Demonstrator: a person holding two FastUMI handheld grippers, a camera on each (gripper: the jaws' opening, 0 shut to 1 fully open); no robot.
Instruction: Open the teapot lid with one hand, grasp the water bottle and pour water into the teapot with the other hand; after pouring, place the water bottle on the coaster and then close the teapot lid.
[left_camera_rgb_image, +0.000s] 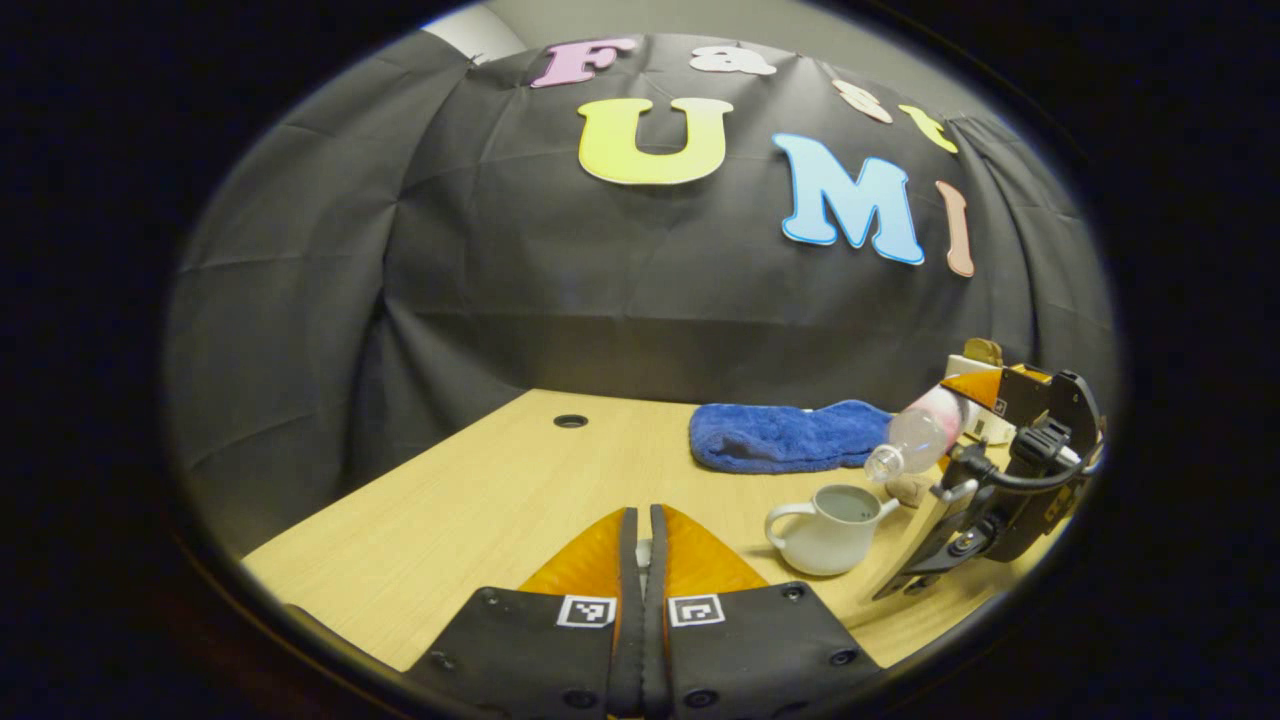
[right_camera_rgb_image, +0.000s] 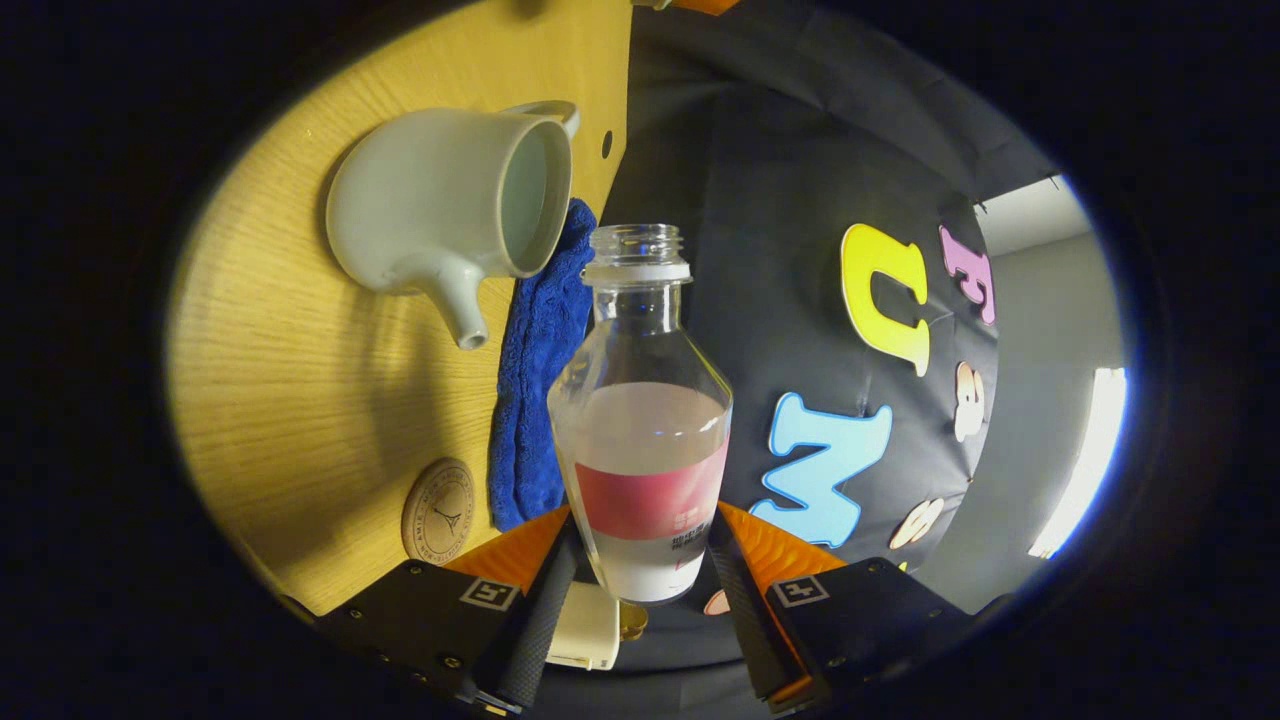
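The white teapot (left_camera_rgb_image: 830, 530) stands on the table with its lid off and its mouth open. My left gripper (left_camera_rgb_image: 643, 520) is held low over the table to the left of the pot, fingers shut with a small pale piece, the teapot lid (left_camera_rgb_image: 643, 550), showing between them. My right gripper (right_camera_rgb_image: 640, 570) is shut on the clear water bottle (right_camera_rgb_image: 645, 420), which has a red and white label and no cap. In the left gripper view the bottle (left_camera_rgb_image: 915, 435) is tilted, its mouth pointing down just above the pot's right rim. A round wooden coaster (right_camera_rgb_image: 438, 510) lies near the teapot (right_camera_rgb_image: 440, 200).
A folded blue towel (left_camera_rgb_image: 790, 435) lies behind the pot against the booth wall. The wooden table (left_camera_rgb_image: 480, 500) has a round cable hole (left_camera_rgb_image: 570, 421) at the back. Small pale boxes (left_camera_rgb_image: 975, 365) sit at the far right behind the right gripper (left_camera_rgb_image: 1000, 470).
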